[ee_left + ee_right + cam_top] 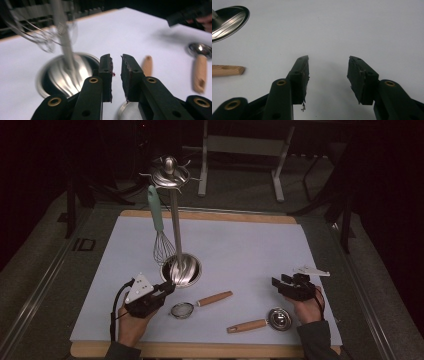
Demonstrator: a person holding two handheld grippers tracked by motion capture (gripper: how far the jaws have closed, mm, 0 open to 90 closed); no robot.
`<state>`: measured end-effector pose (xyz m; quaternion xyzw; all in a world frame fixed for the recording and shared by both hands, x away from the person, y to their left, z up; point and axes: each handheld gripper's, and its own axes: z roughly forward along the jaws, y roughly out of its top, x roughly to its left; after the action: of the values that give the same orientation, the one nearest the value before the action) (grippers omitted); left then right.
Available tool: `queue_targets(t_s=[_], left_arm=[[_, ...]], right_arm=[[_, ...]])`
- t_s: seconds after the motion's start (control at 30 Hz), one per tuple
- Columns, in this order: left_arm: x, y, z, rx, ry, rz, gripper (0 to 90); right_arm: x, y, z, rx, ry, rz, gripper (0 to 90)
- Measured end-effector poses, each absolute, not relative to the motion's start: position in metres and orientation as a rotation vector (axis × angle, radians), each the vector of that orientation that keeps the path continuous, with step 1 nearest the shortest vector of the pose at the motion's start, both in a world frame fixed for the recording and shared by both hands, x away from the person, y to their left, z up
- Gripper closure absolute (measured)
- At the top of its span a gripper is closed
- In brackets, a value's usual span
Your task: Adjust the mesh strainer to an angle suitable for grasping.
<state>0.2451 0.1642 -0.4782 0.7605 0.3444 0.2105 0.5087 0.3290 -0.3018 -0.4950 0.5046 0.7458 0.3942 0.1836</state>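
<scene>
The small strainer (183,309), lying just beside the left gripper (167,287), is probably being lined up for pickup, with those narrowly parted, empty jaws needing lowering around its wooden handle.

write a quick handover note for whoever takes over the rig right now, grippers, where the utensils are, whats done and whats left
Left gripper: jaws a narrow gap apart, nothing between them, low beside the rack base and just above the small strainer.
Right gripper: open, empty, over bare white mat at the right.
Whisk: hangs from the utensil rack.
Strainer and wooden-handled ladle: both flat on the mat near the front edge.
Done: whisk hung.
Left: probably pick up the strainer, then the ladle, and hang them; neither is gripped yet.
</scene>
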Motion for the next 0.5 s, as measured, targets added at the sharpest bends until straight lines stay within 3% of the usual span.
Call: queue_targets(t_s=[0.5], left_arm=[[0.221, 0.145, -0.506, 1.994, 0.728, 0.36, 77.2]], right_arm=[[0.329, -0.301, -0.496, 1.424, 2.105, 1.112, 51.6]])
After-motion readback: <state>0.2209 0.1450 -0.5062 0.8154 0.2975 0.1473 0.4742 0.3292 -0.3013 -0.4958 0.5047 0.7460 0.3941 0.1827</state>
